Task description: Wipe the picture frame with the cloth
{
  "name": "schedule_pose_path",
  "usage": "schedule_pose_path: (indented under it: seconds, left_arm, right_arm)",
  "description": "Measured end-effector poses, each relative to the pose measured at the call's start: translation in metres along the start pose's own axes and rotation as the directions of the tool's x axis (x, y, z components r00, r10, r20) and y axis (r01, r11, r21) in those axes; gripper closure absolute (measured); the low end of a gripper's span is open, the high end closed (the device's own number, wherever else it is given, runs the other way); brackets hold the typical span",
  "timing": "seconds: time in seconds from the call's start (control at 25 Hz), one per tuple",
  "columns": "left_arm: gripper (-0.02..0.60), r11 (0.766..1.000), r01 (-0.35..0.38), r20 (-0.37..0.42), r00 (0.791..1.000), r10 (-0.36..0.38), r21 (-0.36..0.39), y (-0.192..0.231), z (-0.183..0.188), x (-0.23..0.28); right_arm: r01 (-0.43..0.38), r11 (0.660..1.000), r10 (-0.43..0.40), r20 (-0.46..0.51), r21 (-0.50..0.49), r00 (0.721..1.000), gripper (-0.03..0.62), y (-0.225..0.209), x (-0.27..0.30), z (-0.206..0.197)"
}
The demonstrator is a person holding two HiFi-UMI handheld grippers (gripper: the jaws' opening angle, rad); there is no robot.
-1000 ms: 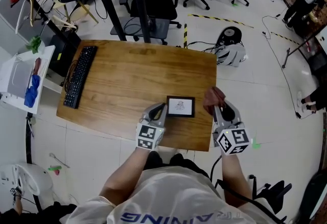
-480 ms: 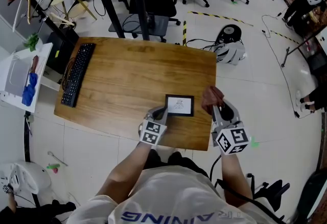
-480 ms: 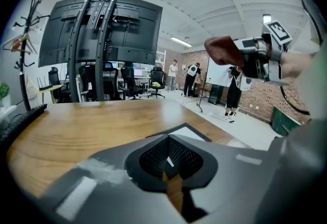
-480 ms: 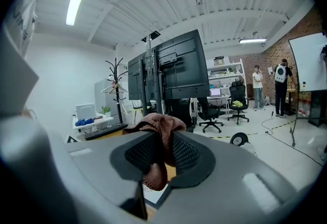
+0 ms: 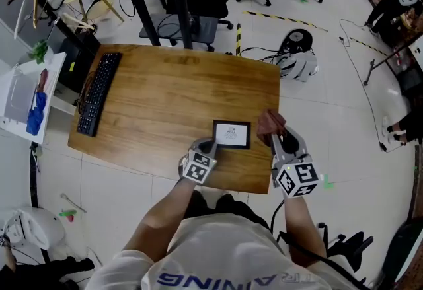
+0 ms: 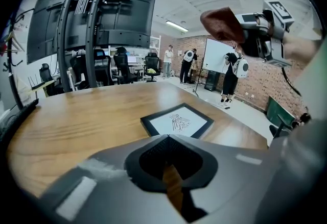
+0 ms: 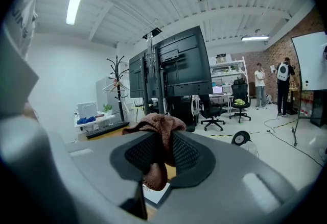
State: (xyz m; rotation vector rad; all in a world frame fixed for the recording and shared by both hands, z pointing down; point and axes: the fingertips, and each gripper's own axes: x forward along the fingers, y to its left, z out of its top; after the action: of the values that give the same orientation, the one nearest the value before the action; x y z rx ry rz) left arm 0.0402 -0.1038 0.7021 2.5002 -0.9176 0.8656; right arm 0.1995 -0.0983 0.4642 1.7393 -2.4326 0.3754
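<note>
Office floor with chairs and a dark screen stand surrounds a wooden surface. A black keyboard lies along its left edge, well apart from the rest. A black frame holding a white picture lies flat near the front edge, between the two tools. The left tool sits low at the frame's near-left corner, its jaws closed together with nothing between them. The right tool is raised above the surface's right edge, just right of the frame, its jaws clamped on a crumpled reddish-brown cloth that bulges past the tips.
</note>
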Motion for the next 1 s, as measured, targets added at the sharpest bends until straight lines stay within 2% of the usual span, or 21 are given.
schedule_pose_path:
  seconds: [0.56,1.0]
  left_arm:
    - [0.577,0.999,0.022,-0.026,0.999,-0.023,-0.03,-0.006,-0.017,0.002]
    - [0.577,0.999,0.024,-0.033,0.999,-0.026,-0.044,-0.008,-0.019,0.005]
  right_arm:
    - [-0.062,0.998,0.062,-0.045,0.005,0.997,0.511,0.018,0.036,-0.013]
    - [-0.128,0.991,0.132,-0.163,0.031,0.978,0.511,0.04,0.084,-0.058]
